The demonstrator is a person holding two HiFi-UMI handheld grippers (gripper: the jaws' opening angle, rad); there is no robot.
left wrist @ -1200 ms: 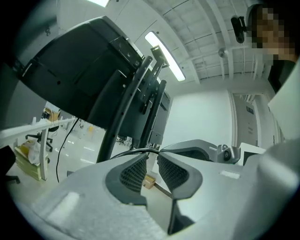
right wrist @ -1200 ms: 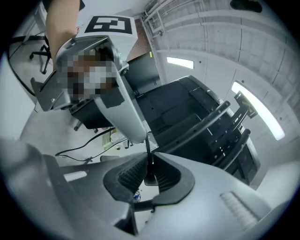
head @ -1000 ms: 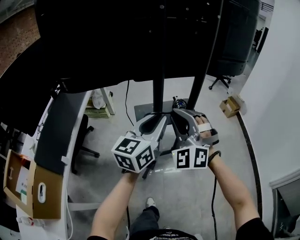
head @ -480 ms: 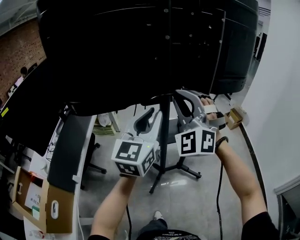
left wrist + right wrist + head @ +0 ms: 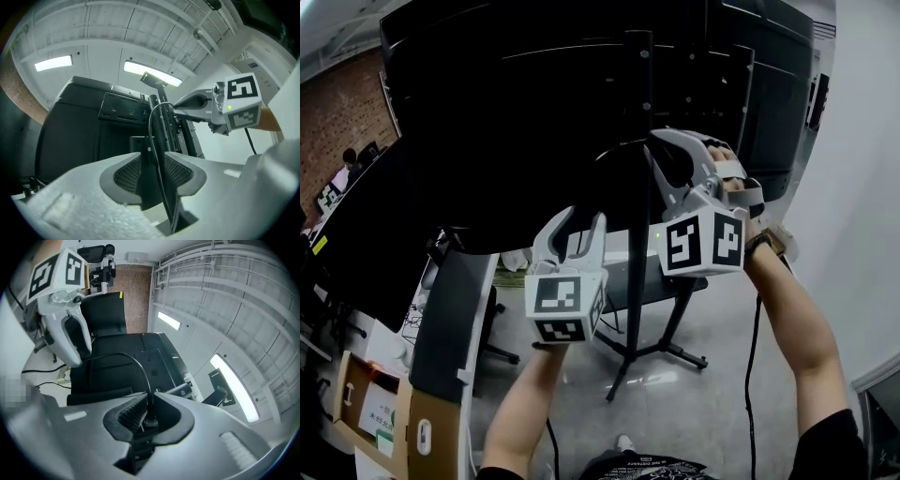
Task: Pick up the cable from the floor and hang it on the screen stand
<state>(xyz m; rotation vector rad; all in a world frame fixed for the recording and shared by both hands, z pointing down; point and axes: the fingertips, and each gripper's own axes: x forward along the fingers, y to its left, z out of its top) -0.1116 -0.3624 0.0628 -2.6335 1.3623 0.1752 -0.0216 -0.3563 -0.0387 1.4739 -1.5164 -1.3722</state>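
Note:
In the head view both grippers are raised beside the screen stand's black pole (image 5: 637, 216), behind the big dark screen (image 5: 506, 122). My right gripper (image 5: 661, 150) is the higher one, right of the pole; in the right gripper view it (image 5: 147, 404) is shut on the end of the thin black cable (image 5: 136, 363). The cable (image 5: 151, 126) arches from there across to my left gripper (image 5: 153, 168) and runs down through its gap. The left gripper (image 5: 574, 225) sits lower, left of the pole. Its jaws have just been opening, with the cable loose between the pads.
The stand's legs (image 5: 675, 352) spread on the grey floor, with a shelf (image 5: 614, 281) on the pole. At the left are a dark desk edge (image 5: 455, 319) and a cardboard box (image 5: 384, 422). A white wall (image 5: 862, 187) closes the right side.
Both grippers have risen from near the stand's shelf to the back of the screen, the right one higher. The left jaws have spread apart.

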